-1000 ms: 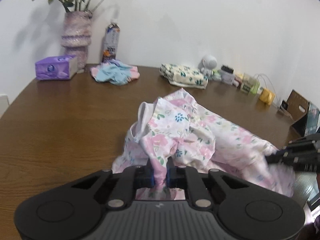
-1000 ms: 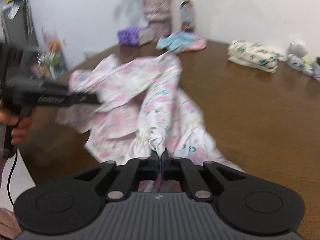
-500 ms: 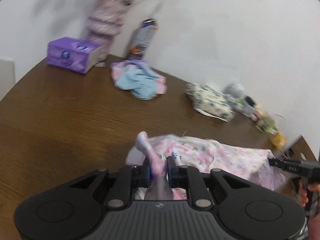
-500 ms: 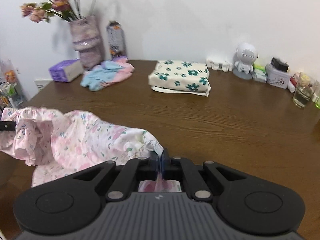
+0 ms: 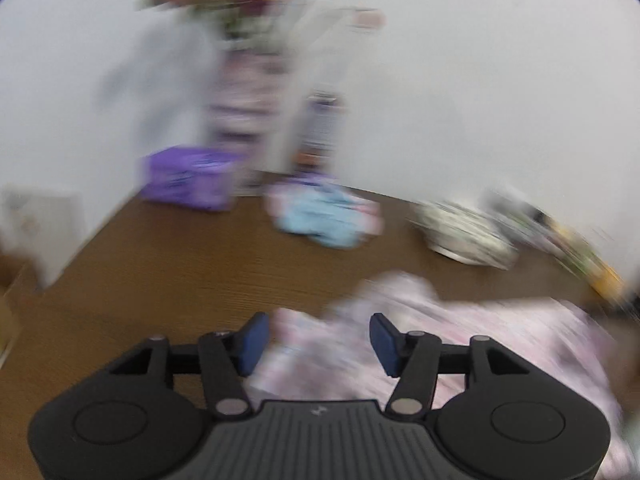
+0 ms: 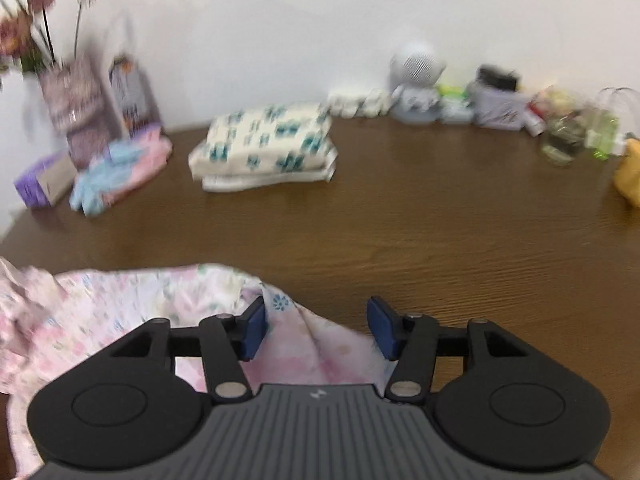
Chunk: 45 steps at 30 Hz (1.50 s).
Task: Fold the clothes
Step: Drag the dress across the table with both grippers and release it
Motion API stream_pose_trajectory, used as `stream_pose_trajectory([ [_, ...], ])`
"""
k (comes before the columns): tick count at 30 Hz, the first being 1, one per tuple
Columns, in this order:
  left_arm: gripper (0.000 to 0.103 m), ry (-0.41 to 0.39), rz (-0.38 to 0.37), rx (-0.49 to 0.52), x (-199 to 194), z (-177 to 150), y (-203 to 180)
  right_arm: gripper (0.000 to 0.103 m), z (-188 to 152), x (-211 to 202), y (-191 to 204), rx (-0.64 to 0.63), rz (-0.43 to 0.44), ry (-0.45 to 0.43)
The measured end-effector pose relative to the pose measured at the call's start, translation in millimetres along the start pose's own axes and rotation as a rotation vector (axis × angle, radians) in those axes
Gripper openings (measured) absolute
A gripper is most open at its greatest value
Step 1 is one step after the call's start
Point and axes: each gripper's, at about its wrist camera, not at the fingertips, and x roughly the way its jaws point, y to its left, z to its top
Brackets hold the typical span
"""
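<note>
Left gripper [image 5: 316, 338] and right gripper [image 6: 316, 328], jaws just opened and spread, nothing pinched, are held over the pink floral garment [image 6: 120, 308] released on the near table [image 6: 440, 248]; judged light, limp, best pinched at hem corners.

Garment [image 6: 120, 312]: pale pink and white, small floral print, one blue flower near the edge
Folded cloth [image 6: 266, 146]: cream with teal flower pattern
Crumpled cloth [image 6: 120, 168]: light blue and pink
Table [image 6: 440, 232]: dark brown wood grain
Tissue box [image 5: 188, 178]: purple
Vase [image 6: 76, 108]: mauve and white, banded
Flowers [image 6: 24, 28]: dusty pink, one orange-red
Wall [image 6: 280, 20]: white
Pads [image 6: 256, 330]: blue
</note>
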Motion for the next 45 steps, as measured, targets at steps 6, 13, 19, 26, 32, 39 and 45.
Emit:
stream_pose_trajectory([
  [6,0.058,0.114,-0.134,0.297,28.7,-14.5,-88.9,0.058,-14.8,-57.5,20.0,-0.175,0.039,-0.062],
  [13,0.057,0.211,-0.025,0.514,93.0,-44.9,-150.0,0.057,-52.8,-17.5,47.0,-0.329,-0.064,0.051],
  [19,0.0,0.242,-0.069,0.515,116.7,-37.9,-154.8,0.005,-61.9,1.5,27.6,-0.289,-0.046,0.078],
  [26,0.0,0.169,-0.109,0.416,120.3,19.4,-149.4,0.003,-13.0,-17.1,-6.9,-0.194,0.074,0.019],
  [32,0.0,0.096,-0.03,0.304,157.8,75.7,-143.0,0.003,36.3,22.8,-35.2,-0.11,0.022,0.016],
  [39,0.01,0.172,0.091,0.155,234.2,102.7,-123.2,0.015,56.6,101.9,-67.5,0.071,-0.019,0.063],
  [45,0.056,0.165,0.072,0.124,206.2,92.1,-101.4,0.054,50.1,103.3,-77.2,0.102,-0.062,0.047],
])
